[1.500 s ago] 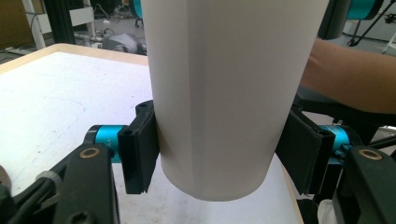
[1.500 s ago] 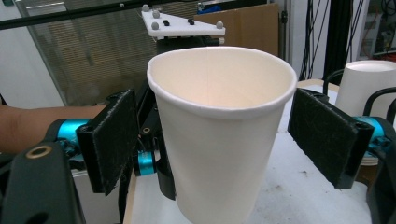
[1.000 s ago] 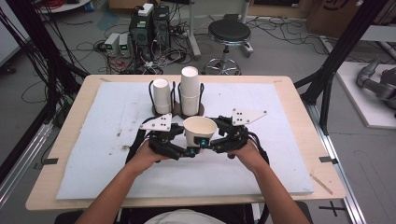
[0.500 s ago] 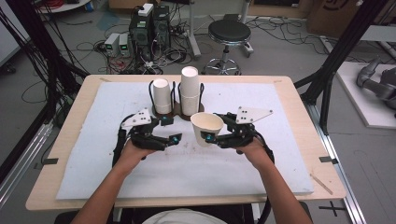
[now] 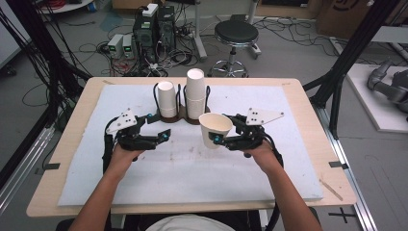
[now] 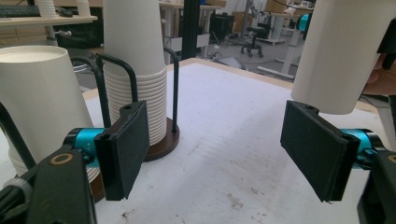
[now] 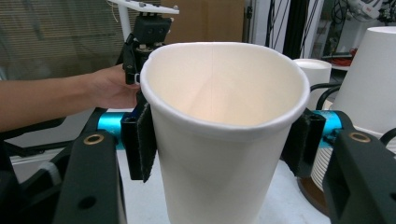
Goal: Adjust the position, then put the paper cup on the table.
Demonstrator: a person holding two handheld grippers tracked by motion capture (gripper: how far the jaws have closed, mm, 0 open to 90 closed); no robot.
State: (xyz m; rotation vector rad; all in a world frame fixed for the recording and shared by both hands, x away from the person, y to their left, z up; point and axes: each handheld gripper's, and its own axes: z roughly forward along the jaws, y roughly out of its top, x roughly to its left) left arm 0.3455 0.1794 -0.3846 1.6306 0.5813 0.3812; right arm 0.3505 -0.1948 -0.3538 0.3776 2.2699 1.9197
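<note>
**Both arms extended, one gripper loaded, one free**

Forearms enter from the table's near edge. Left gripper point(image 5: 161, 137), left of centre, points toward the right gripper point(image 5: 217, 140); its jaws have just been opening and stand apart, nothing between them. The right gripper's pads point(image 7: 145, 140) clamp a paper cup point(image 5: 215, 129) upright.

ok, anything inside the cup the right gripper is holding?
Upper inside of the paper cup is bare, nothing there. Its bottom is hidden by the near rim. Right gripper pads clamp its sides.
</note>
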